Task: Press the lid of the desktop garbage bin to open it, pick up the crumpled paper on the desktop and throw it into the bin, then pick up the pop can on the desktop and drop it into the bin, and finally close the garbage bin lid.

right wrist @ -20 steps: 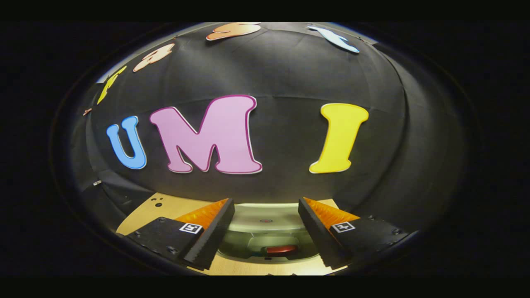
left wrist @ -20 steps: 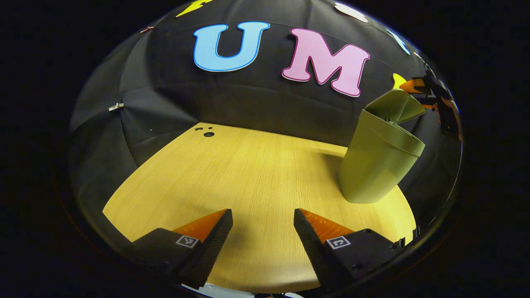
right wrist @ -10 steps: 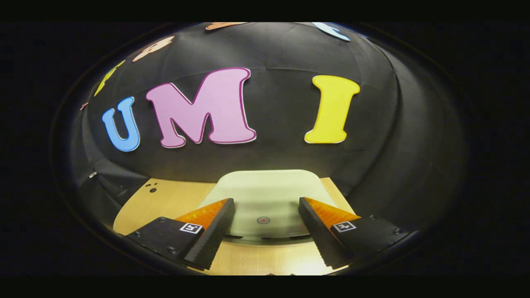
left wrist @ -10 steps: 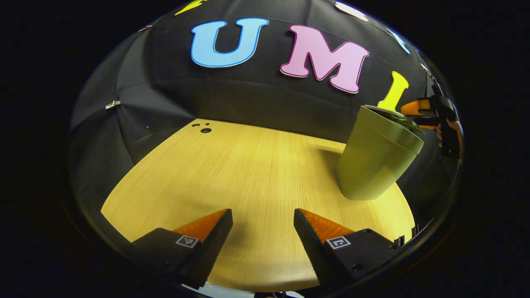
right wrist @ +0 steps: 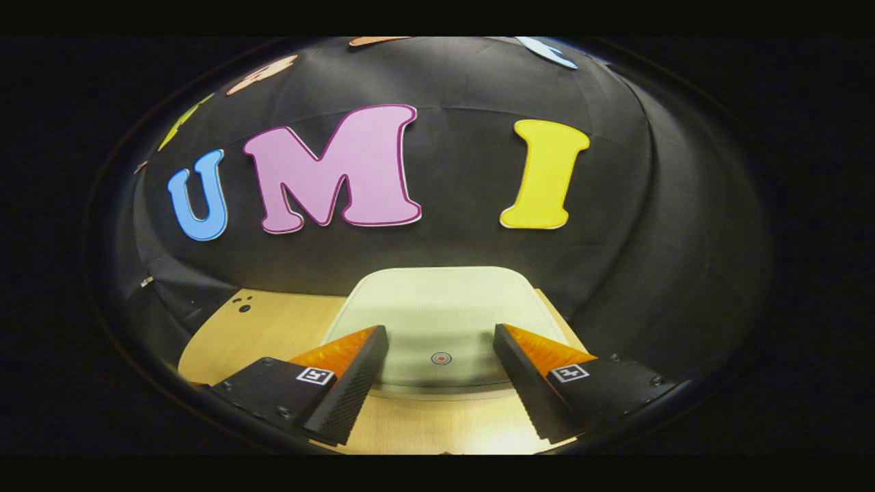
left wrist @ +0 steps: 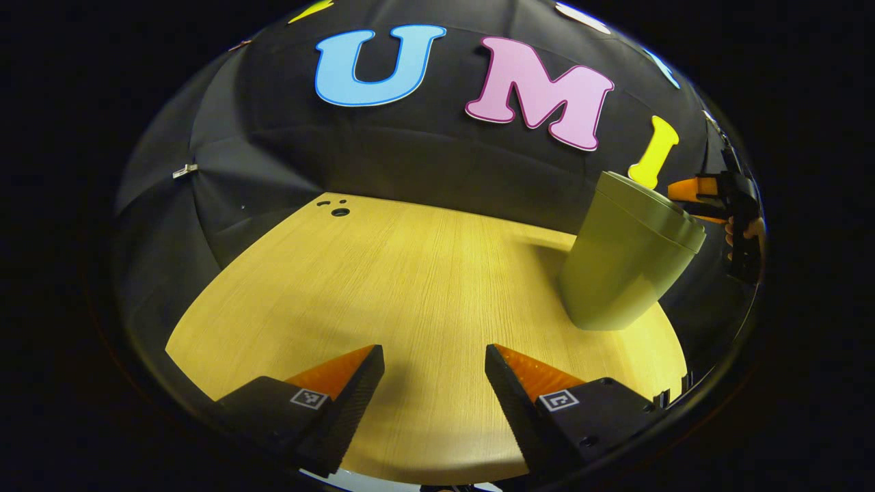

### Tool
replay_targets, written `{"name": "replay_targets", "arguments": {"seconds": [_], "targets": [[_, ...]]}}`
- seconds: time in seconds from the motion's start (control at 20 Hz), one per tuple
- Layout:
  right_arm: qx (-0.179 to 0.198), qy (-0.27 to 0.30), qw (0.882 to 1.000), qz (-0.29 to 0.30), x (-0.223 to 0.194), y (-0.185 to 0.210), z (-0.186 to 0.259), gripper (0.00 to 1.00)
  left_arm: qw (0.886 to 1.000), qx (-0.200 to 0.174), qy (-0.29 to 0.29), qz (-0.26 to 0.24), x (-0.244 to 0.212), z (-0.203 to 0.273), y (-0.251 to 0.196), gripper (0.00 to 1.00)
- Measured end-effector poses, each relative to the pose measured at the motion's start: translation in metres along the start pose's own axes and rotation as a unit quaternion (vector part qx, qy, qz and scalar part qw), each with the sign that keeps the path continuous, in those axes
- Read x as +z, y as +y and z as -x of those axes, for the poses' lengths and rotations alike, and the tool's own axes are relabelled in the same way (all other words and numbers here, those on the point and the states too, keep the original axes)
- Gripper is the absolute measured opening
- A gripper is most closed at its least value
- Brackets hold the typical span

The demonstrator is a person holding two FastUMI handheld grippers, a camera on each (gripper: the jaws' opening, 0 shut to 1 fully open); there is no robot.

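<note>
An olive-green bin (left wrist: 625, 263) stands on the wooden desk (left wrist: 410, 287) at the right of the left gripper view, its lid (left wrist: 653, 208) down flat. My left gripper (left wrist: 434, 355) hovers open over bare desk, well left of the bin. In the right gripper view the pale lid (right wrist: 441, 314) lies flat just beyond and below my right gripper (right wrist: 441, 335), which is open with nothing between its fingers. A small red dot (right wrist: 441, 357) marks the lid's near edge. The right gripper (left wrist: 711, 198), held by a hand (left wrist: 748, 231), sits by the bin's far rim in the left gripper view.
Small dark holes (left wrist: 338, 210) mark the desk's far left corner. The black cloth wall rises close behind the desk and the bin. The desk's front edge (right wrist: 437, 444) runs under the right gripper.
The bin's lid went from raised, with the inside showing, to flat on the rim. The right gripper came down over it. The left gripper stayed put.
</note>
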State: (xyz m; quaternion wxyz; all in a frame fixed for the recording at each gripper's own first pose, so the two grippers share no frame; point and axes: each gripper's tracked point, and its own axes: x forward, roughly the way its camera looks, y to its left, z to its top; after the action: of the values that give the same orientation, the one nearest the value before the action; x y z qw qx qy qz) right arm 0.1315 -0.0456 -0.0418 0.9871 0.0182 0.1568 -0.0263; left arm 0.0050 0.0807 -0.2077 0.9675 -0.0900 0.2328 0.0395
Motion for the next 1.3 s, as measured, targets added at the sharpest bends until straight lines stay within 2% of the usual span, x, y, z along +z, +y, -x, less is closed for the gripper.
{"name": "replay_targets", "arguments": {"seconds": [0.25,0.45,0.5,0.55,0.6,0.7,0.85,1.0,1.3], "targets": [[-0.006,0.006,1.000,-0.003,-0.009,0.001,0.000,0.99,1.000,-0.005,-0.002,-0.010,0.007,-0.010,0.000,0.96],[-0.004,-0.012,1.000,-0.002,-0.004,0.002,-0.003,0.99,1.000,-0.009,-0.009,-0.011,0.015,-0.015,-0.003,0.96],[-0.003,-0.022,1.000,-0.003,0.001,0.002,-0.002,0.99,1.000,-0.010,-0.012,-0.013,0.018,-0.015,-0.004,0.92],[-0.003,-0.019,1.000,-0.002,-0.001,0.002,-0.002,0.99,1.000,-0.012,-0.016,-0.015,0.020,-0.014,-0.006,0.92],[-0.008,-0.022,1.000,-0.002,0.001,0.001,0.001,0.98,1.000,-0.016,-0.021,-0.017,0.024,-0.012,-0.007,0.96],[-0.014,-0.027,1.000,-0.010,0.002,0.004,0.008,0.98,0.999,-0.021,-0.037,-0.024,0.036,-0.007,-0.009,0.96],[0.003,-0.052,0.998,-0.029,0.008,0.023,0.029,0.98,0.996,-0.022,-0.067,-0.049,0.056,0.009,-0.010,0.96],[0.008,-0.074,0.996,-0.038,0.002,0.038,0.061,0.98,0.988,-0.028,-0.111,-0.099,0.085,0.037,-0.019,0.96],[0.021,-0.078,0.997,-0.008,-0.028,0.070,0.133,0.98,0.971,-0.075,-0.175,-0.143,0.109,0.106,-0.046,0.95]]}}
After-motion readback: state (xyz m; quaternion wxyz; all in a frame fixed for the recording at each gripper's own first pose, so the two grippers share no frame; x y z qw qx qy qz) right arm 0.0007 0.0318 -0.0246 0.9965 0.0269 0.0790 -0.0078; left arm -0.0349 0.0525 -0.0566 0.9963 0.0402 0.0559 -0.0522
